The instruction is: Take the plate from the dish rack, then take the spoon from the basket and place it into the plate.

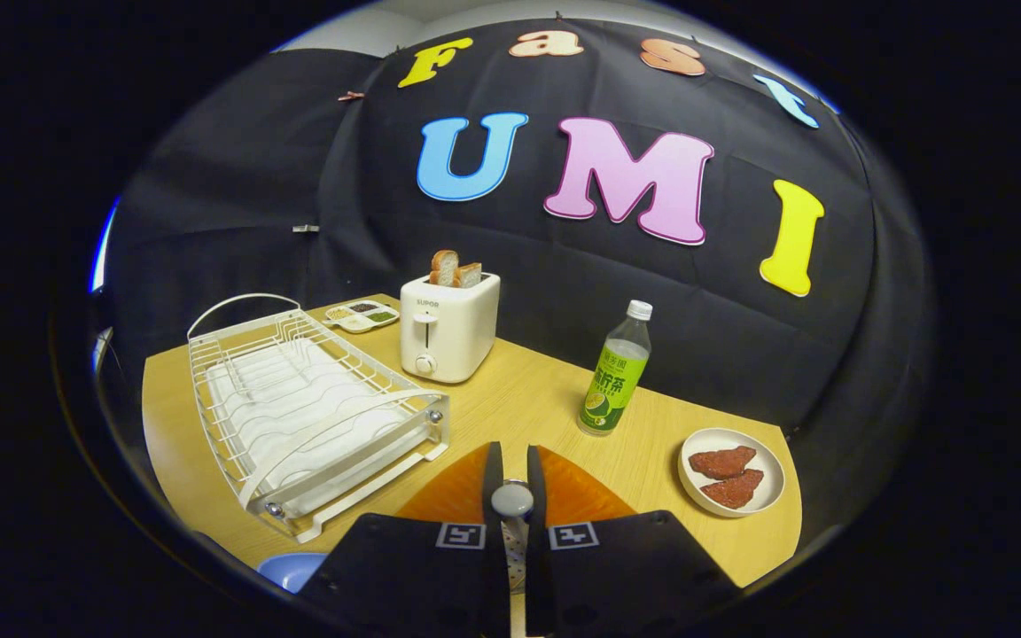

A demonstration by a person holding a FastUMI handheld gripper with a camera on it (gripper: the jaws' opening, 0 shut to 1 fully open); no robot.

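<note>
1. Wooden tabletop [519,399] is stretching out in front of the booth's black cloth wall.
2. An empty white wire dish rack [311,416] is sitting left of the fingers.
3. An orange plate [577,492] is lying flat just ahead of the gripper [511,483], under its fingertips.
4. The fingers are clenching a spoon handle's rounded grey end [511,500], holding it over the plate.
5. A white toaster [448,328] with two bread slices [455,268] is standing beyond the rack, beside a small divided dish [362,315].
6. A green-labelled drink bottle [615,372] is standing upright beyond the plate.
7. A white bowl [763,501] holding two reddish meat pieces is resting to the right.
</note>
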